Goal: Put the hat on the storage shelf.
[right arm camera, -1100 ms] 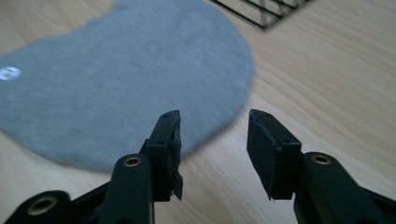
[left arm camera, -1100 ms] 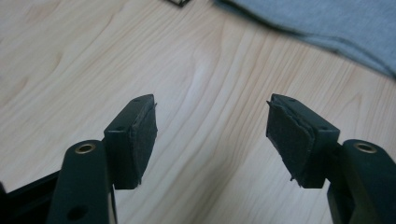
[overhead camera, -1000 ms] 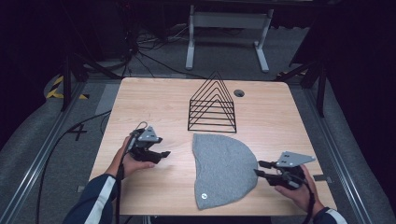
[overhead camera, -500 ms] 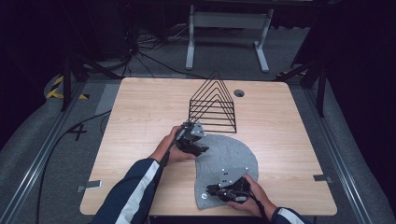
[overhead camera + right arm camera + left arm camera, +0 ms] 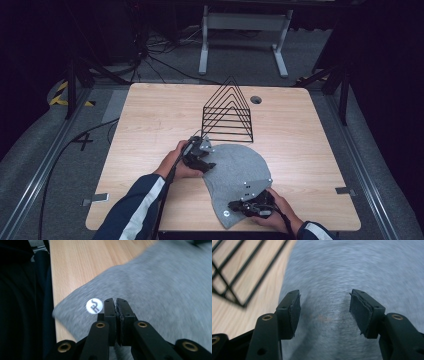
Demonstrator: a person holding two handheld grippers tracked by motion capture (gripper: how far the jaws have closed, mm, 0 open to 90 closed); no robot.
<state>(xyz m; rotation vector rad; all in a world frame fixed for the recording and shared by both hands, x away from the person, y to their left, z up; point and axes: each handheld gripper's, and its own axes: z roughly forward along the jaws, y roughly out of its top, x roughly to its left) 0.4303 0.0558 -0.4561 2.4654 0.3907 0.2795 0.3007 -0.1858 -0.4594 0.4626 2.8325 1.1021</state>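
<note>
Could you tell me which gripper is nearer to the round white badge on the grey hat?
Right. The right gripper is shut beside the badge at the near edge of the hat; the left gripper is at its far corner, near the wire rack.

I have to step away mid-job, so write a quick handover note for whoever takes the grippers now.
Left gripper: open, jaws standing apart over the far edge of the grey beanie, near the black wire rack; nothing pinched.
Right gripper: jaws have just closed and meet at the beanie's near edge, beside the round white logo patch; whether fabric is caught between them is unclear.
Things: beanie lies flat on the wooden table, just in front of the rack.
Done: both grippers brought onto the beanie.
Left: secure the left grip, confirm the right, then handle the beanie; it has not been lifted or folded.
</note>
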